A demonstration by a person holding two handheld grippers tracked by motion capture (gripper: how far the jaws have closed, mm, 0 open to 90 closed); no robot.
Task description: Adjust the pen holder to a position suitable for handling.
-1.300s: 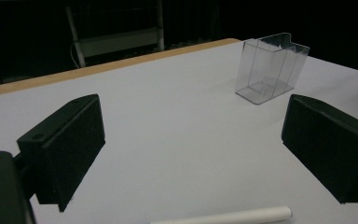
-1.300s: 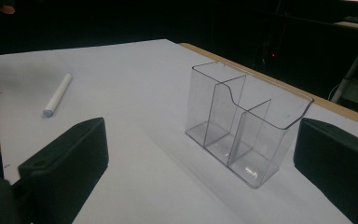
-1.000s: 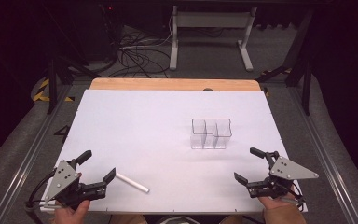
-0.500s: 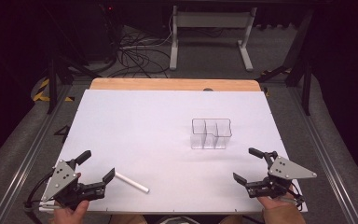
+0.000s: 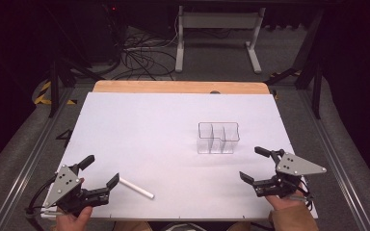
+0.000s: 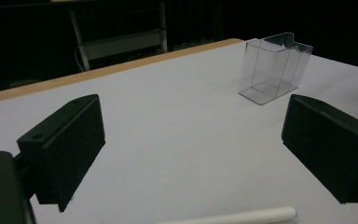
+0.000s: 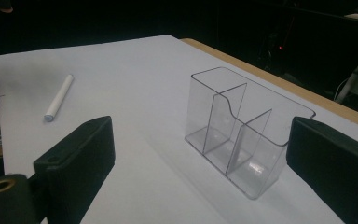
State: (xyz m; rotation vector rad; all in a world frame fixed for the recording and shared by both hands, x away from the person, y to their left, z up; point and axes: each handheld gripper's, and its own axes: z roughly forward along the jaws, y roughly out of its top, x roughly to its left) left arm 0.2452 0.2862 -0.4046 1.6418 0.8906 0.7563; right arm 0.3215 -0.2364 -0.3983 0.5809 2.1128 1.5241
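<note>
We are looking down on a white tabletop [image 5: 139,125] whose far edge is showing a strip of bare wood. A clear plastic holder [image 5: 218,137] is standing upright on it, right of centre, and its inside is divided by thin walls into three compartments, all of them bare. A white stick [image 5: 136,187], round and chalk-like, is lying flat near the front edge on the left side, well apart from the holder.

We are holding the left claw [image 5: 99,170] over the front left corner of the tabletop, with a hand [image 5: 72,219] gripping it from below the frame's bottom edge. Its jaws are spread wide and are holding nothing. The nearer jaw is sitting just beside the left end of the stick, though we cannot tell whether it is touching. In the left gripper view the stick is lying low between the two black jaws, and the holder is standing far off at the upper right.

We are holding the right claw [image 5: 254,163] over the front right part of the tabletop, near the holder but apart from it, with the other hand [image 5: 289,209] behind it. Its jaws are also gaping wide, with nothing between them. In the right gripper view the holder is standing between the jaws, closer to the right one, and the stick is lying far off at the upper left
</note>
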